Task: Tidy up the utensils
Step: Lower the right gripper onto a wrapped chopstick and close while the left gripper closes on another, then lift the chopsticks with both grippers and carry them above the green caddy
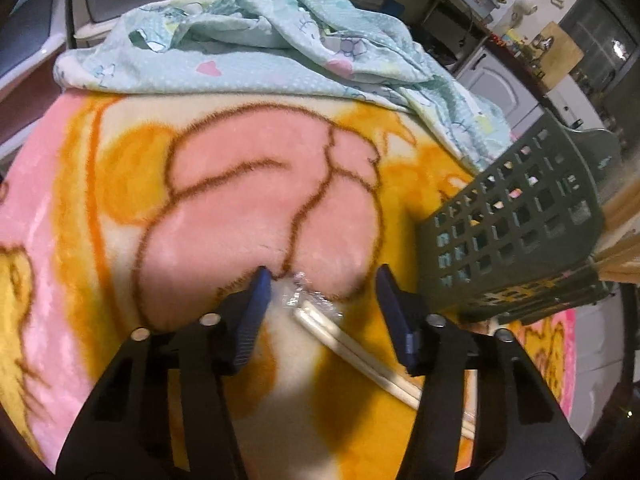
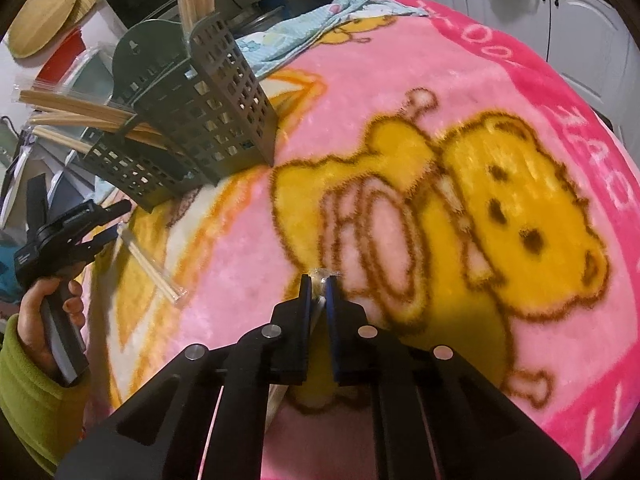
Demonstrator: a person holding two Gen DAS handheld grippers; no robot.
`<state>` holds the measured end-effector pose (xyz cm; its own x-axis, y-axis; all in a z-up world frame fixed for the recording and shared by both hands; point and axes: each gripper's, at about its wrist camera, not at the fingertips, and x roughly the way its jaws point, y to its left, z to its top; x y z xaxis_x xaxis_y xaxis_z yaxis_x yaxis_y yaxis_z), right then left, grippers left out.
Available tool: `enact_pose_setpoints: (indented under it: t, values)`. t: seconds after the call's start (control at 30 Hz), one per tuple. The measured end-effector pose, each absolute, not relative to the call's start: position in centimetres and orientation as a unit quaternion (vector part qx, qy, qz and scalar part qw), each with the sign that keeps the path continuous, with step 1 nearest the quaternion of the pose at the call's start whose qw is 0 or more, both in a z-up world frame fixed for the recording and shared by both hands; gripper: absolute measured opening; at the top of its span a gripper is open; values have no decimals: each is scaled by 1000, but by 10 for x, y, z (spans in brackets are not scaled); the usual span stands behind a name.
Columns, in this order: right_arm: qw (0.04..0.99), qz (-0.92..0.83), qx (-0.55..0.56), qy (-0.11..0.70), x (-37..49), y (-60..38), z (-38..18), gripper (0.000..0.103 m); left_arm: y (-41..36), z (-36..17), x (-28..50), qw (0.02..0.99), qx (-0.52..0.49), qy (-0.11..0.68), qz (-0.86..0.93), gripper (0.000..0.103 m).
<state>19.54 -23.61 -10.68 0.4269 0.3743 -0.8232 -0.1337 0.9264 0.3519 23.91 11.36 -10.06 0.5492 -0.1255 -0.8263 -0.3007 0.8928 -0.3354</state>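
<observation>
Two sets of tongs in play here. My right tongs (image 2: 319, 280) are clenched on a wrapped pair of chopsticks (image 2: 320, 300), low centre of the right wrist view, over the pink bear blanket (image 2: 500, 92). My left tongs (image 1: 322, 276) are released, spread either side of another wrapped chopstick pair (image 1: 352, 344) lying on the blanket, lower middle of the left view; the pads aren't pressing it. The green lattice utensil holder (image 2: 208, 108) sits upper left in the right view with chopsticks sticking out of it. A light blue cloth (image 1: 248, 36) is bunched at the top of the left view.
</observation>
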Motion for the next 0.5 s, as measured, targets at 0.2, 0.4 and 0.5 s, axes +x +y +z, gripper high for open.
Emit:
enact_pose_setpoints:
  t: [0.2,0.4,0.5]
  values:
    - [847,163,113,493,194,-235,-95,7,124,-104,239,851,-211,477,67,12]
    - [860,168,102,471,190,-235,-79,7,131,-104,235,851,-215,476,52,3]
    - [866,171,94,460,186,-234,-72,7,136,-101,228,850,-236,470,39,1]
